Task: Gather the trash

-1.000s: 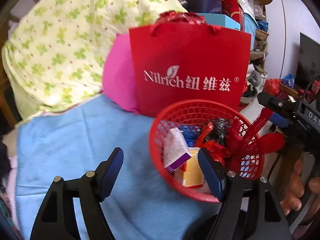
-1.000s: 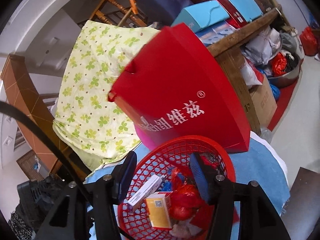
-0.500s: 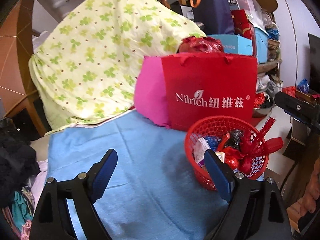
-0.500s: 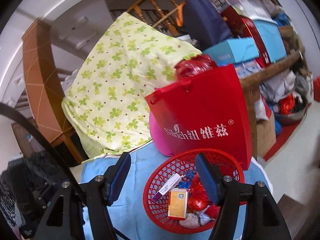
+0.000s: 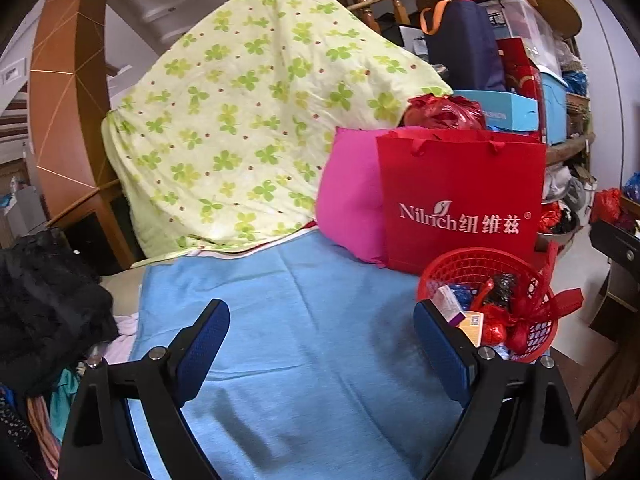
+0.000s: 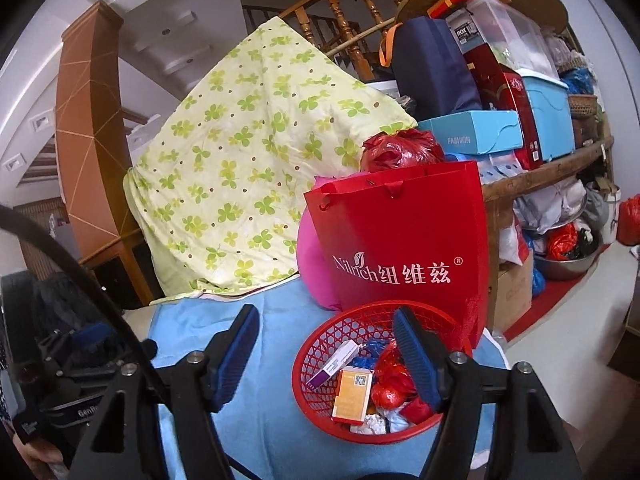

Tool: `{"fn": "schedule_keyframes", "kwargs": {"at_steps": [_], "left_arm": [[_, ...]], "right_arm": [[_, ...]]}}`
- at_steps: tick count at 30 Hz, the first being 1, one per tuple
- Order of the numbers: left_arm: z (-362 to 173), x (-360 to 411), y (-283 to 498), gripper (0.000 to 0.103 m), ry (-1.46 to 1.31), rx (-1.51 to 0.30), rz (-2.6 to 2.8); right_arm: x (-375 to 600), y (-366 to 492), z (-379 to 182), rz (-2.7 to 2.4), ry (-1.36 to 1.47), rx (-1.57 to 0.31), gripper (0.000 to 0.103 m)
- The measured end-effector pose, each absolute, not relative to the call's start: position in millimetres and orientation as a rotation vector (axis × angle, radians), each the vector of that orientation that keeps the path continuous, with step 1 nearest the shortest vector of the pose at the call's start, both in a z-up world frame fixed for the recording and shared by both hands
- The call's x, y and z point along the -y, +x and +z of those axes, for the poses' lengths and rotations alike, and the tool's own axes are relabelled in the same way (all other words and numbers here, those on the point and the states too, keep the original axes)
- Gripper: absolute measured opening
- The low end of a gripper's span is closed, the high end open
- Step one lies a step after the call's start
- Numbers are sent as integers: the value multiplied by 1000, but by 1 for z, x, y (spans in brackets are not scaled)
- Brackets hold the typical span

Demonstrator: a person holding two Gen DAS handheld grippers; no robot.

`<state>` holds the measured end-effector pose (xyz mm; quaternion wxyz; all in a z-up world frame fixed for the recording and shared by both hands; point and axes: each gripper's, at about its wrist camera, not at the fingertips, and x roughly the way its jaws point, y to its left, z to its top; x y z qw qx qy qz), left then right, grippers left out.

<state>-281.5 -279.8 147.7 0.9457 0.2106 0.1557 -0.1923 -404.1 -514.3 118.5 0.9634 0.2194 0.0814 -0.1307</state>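
blue cloth (image 5: 320, 360) covers the surface; a clover-print quilt (image 5: 260, 128) slumps behind it. beside a pink cushion (image 5: 348, 204), a red nilrich bag (image 5: 460, 200) stands just behind the red mesh basket (image 6: 320, 360), which holds a purple-ended box (image 6: 334, 364), an orange box (image 6: 352, 394) and red wrappers (image 6: 386, 394). left gripper (image 5: 320, 346) and right gripper (image 6: 326, 344) both hover wide and empty.
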Motion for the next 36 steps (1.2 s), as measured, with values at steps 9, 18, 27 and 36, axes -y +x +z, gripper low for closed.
{"fn": "schedule_keyframes", "kwargs": {"at_steps": [9,18,27,36], "left_arm": [[160,270,-302,100,453,-266,-317],[174,263,-322,100,444,-258,-328],[181,259,-336,100,440,-245,-326],[183,257,-343,100,443,-248,-342]], "right_arm": [[493,-420,127,-264,356,-195,78],[478,-437,137,-280,287,-208,78],[474,-446,139,-272,282,-219,78],[474,-451,136,-272,291,-240,78]]}}
